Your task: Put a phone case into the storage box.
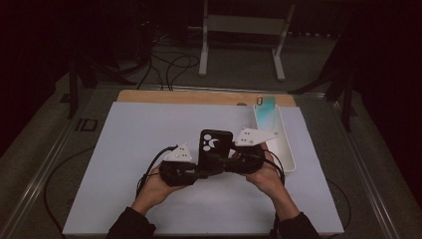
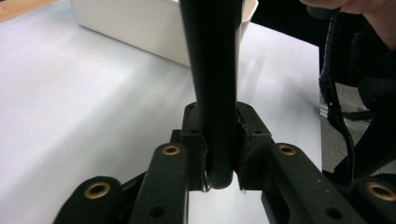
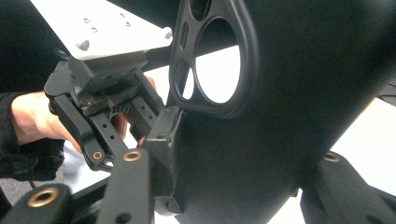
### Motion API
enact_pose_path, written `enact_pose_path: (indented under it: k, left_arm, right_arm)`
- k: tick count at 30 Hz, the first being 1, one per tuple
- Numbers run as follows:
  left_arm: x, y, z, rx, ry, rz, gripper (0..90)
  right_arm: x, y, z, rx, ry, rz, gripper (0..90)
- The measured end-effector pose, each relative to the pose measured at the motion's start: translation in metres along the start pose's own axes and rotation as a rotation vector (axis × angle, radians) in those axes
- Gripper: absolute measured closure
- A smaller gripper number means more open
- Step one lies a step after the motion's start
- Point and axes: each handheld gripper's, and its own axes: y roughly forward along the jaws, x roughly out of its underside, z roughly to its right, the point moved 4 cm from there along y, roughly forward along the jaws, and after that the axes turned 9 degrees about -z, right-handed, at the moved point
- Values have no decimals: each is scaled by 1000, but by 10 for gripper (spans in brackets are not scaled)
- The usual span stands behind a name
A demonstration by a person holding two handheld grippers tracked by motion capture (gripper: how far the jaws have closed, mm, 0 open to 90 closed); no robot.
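High view first: a black phone case [image 1: 215, 143] is held upright above the middle of the white table mat [image 1: 124, 149], its camera cut-outs turned toward the lens. At about nine o'clock from the case sits the left gripper [image 1: 203, 169], carried in the left hand [image 1: 158, 188]; at about three o'clock sits the right gripper [image 1: 230, 162], carried in the right hand [image 1: 266, 175]. Both tools are pointed inward at the case, so it is caught between them from both sides. A long white tray [image 1: 287, 152] is seen at about two o'clock from the case, just beyond the right hand, and a teal phone case [image 1: 264, 110] is stood in its far end. From the left gripper view, the black phone case [image 2: 212, 88] is seen edge-on, rising from six toward twelve o'clock, and its lower edge is pinched between the two pads [image 2: 196, 149]; the jaws are drawn narrow and pressed on both faces, so the case is gripped here. The white tray [image 2: 140, 28] is shown at eleven o'clock behind it. From the right gripper view, the case [image 3: 289, 116] is looming large and close, with one black jaw pad [image 3: 163, 140] laid against its edge at eight o'clock, while the opposite jaw is largely hidden behind the case, so a firm grip on that side cannot be told. The left gripper [image 3: 135, 119] is seen beyond at nine o'clock, clamped on the case's edge.
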Motion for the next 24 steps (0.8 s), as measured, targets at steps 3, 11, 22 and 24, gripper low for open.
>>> enact_pose_path:
  k: [3, 11, 22, 24]
  left_arm:
    - [0, 0, 0, -16, -3, 6, 793]
    - [-2, 0, 0, -58, -9, 12, 801]
    - [-2, -4, -5, -101, -39, 18, 805]
    - [-1, -5, -6, -118, -50, 18, 804]
  right_arm:
    - [-1, 2, -1, -1, 2, 3, 474]
    - [-4, 4, -3, 7, 17, -5, 378]
    - [-1, 3, 3, 72, 84, -25, 186]
    - [0, 1, 5, 88, 109, -31, 146]
